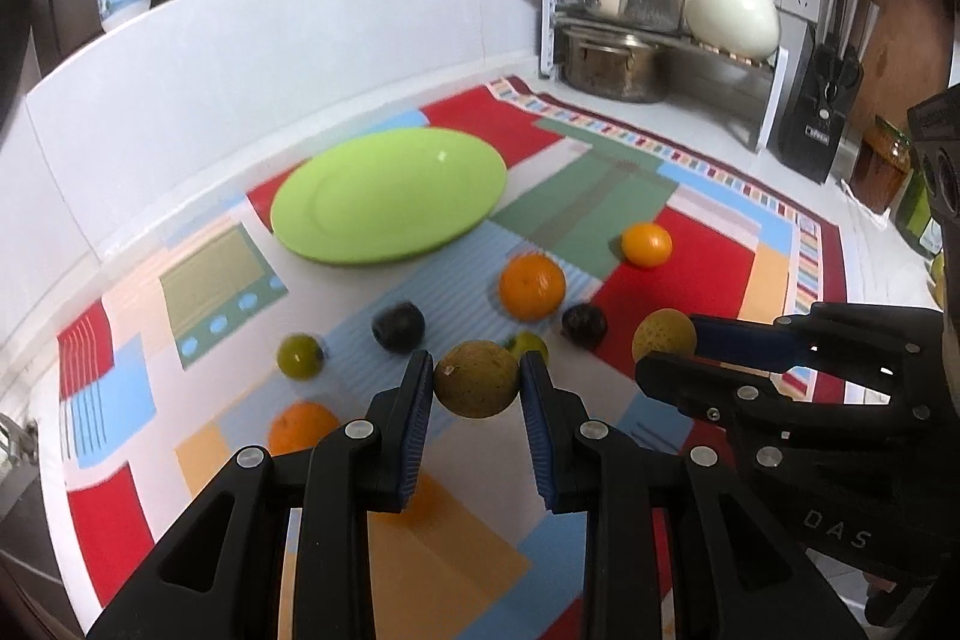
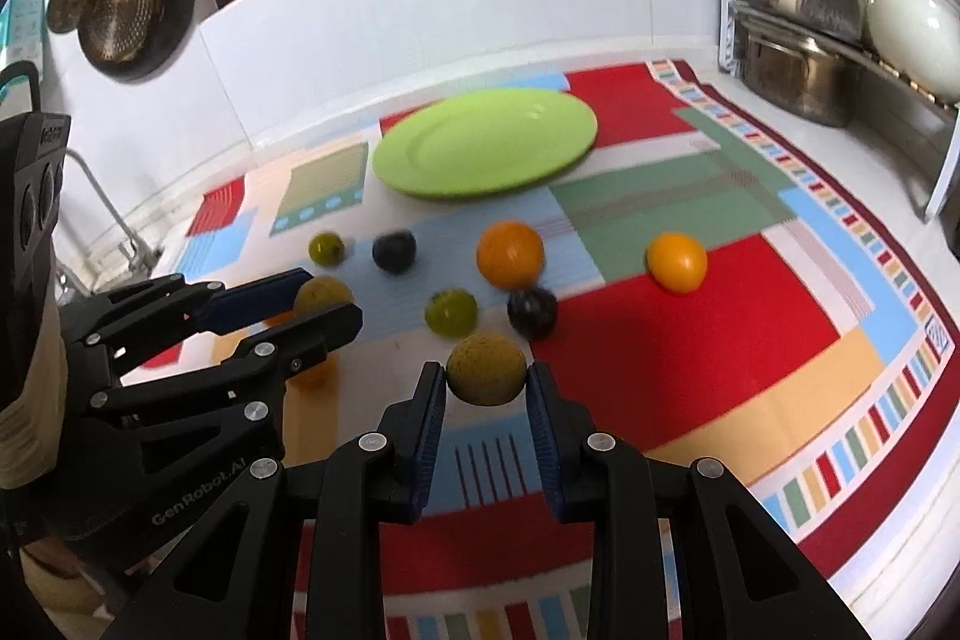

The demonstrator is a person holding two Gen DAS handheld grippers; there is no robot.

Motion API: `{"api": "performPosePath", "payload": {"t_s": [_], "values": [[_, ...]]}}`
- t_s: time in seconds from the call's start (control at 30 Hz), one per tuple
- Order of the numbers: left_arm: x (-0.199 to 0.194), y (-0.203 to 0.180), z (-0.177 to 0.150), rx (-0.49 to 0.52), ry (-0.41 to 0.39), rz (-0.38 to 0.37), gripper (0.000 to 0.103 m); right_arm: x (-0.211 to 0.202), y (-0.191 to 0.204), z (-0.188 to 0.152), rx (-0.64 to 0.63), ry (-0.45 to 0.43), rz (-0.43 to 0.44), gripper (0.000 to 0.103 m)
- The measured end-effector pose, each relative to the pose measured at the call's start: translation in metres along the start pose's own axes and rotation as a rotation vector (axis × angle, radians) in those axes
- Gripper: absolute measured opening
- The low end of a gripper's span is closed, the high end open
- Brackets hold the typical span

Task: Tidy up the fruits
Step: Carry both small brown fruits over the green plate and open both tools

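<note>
Left wrist view, left claw [image 1: 477, 379] clamps brown fruit [image 1: 477, 379] — right claw [image 2: 487, 377] pinches another fruit [image 2: 487, 369]

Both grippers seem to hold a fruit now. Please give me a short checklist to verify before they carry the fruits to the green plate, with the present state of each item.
1. Left gripper shut on a brown round fruit: ok, pads press both its sides.
2. Right gripper shut on the other brown fruit: ok.
3. Both fruits lifted off the patterned cloth: cannot tell.
4. Green plate free to receive fruit: ok, nothing lies on it.
5. Path to the plate: not ok; the large orange and a dark plum lie between.
6. Grippers apart from each other: ok.
</note>
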State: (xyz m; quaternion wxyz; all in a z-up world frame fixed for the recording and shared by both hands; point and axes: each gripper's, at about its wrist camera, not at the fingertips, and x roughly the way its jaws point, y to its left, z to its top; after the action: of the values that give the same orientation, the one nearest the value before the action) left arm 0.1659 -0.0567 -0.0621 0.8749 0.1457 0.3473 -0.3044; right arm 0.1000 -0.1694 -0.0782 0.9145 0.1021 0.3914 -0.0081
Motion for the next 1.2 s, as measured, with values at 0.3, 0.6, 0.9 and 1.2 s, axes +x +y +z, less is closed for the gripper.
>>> {"api": "performPosePath", "payload": {"t_s": [0.3, 0.6, 0.9, 1.2], "values": [[0.010, 0.012, 0.022, -0.019, -0.011, 0.058, 0.030, 0.010, 0.000, 0.032, -0.030, -0.042, 0.015, 0.029], [0.032, 0.024, 0.054, -0.079, 0.007, 0.092, 0.030, 0.031, -0.007, 0.078, -0.119, -0.046, 0.060, 0.029], [0.056, 0.036, 0.078, -0.107, 0.026, 0.082, 0.030, 0.061, -0.019, 0.119, -0.141, -0.015, 0.102, 0.029], [0.099, 0.059, 0.087, -0.126, 0.098, 0.059, 0.030, 0.104, -0.019, 0.140, -0.143, 0.060, 0.116, 0.029]]}}
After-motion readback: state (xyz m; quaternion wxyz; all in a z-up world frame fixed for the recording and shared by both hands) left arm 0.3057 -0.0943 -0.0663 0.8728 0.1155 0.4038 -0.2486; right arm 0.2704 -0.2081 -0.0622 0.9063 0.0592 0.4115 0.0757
